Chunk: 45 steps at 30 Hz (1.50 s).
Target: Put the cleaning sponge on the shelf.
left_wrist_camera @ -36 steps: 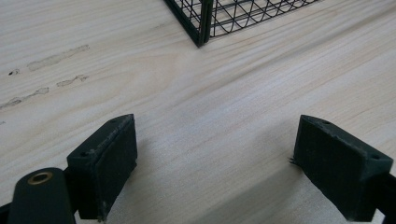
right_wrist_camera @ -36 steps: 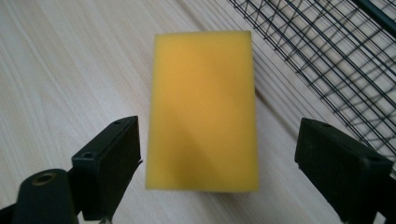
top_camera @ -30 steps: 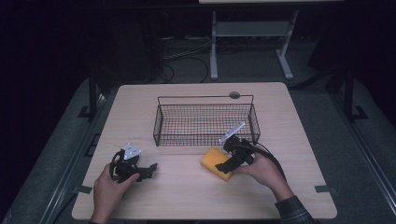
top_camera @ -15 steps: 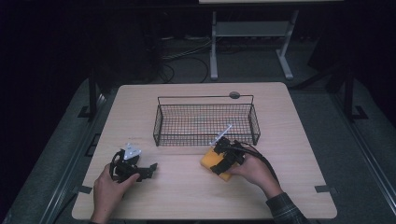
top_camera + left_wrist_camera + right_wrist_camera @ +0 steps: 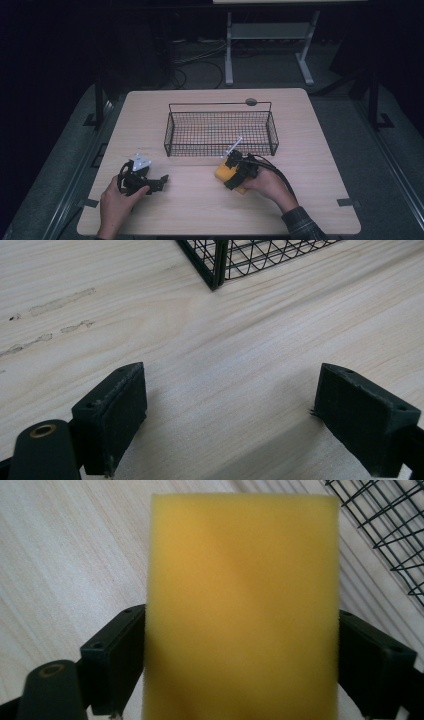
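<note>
Jaws of the right gripper [image 5: 240, 645] clamp a plain yellow sponge [image 5: 242, 605]; left gripper [image 5: 230, 415] jaws gape.

The place looked like a lab or test room, not a home. A plain wood surface [image 5: 310, 150] stood alone on a grey floor [image 5: 385, 165] in a dark room. Loose cables [image 5: 195, 62] lay on the floor behind it, near the white legs of a stand [image 5: 265, 45]. Bits of tape [image 5: 347, 202] marked spots at the edge of the surface. A person's hands held black tools with cameras, and a bare wire basket [image 5: 220, 131] sat in the middle.
</note>
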Each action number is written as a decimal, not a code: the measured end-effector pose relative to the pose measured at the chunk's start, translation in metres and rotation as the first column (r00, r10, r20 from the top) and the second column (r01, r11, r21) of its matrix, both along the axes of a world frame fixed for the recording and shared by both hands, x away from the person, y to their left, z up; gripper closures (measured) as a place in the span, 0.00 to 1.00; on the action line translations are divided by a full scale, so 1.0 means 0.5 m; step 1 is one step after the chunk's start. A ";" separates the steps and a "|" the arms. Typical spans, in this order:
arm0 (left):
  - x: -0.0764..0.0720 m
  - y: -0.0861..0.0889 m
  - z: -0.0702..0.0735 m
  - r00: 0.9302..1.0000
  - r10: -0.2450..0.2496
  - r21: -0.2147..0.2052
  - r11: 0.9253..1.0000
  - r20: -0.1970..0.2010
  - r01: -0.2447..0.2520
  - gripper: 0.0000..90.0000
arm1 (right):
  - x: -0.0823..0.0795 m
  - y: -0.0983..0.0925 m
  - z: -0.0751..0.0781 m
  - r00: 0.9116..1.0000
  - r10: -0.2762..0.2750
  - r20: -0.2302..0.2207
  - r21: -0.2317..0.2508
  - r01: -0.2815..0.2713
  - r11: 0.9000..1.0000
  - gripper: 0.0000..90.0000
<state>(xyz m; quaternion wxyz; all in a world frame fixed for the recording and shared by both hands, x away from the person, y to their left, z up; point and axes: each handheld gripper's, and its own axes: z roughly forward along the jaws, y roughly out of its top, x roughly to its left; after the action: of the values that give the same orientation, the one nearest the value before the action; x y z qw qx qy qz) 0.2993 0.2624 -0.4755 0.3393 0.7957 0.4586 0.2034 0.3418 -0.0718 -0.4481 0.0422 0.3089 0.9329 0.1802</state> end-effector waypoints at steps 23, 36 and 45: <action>0.000 0.000 0.000 1.000 0.000 -0.001 1.000 0.000 0.000 0.14 | -0.001 -0.007 0.004 1.000 0.001 0.008 -0.004 -0.001 1.000 0.25; 0.000 0.000 0.000 1.000 -0.001 0.001 1.000 0.001 0.001 0.14 | -0.007 -0.024 0.035 1.000 0.008 0.015 0.017 -0.008 1.000 0.25; 0.000 0.000 0.000 1.000 0.000 0.001 1.000 0.000 0.000 0.14 | -0.010 -0.037 0.048 1.000 0.014 0.009 0.021 -0.014 1.000 0.25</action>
<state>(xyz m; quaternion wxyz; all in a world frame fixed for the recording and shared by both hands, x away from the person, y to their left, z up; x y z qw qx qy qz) 0.2994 0.2625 -0.4755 0.3391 0.7959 0.4583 0.2034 0.3367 -0.0902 -0.4239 0.0419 0.3020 0.9329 0.1915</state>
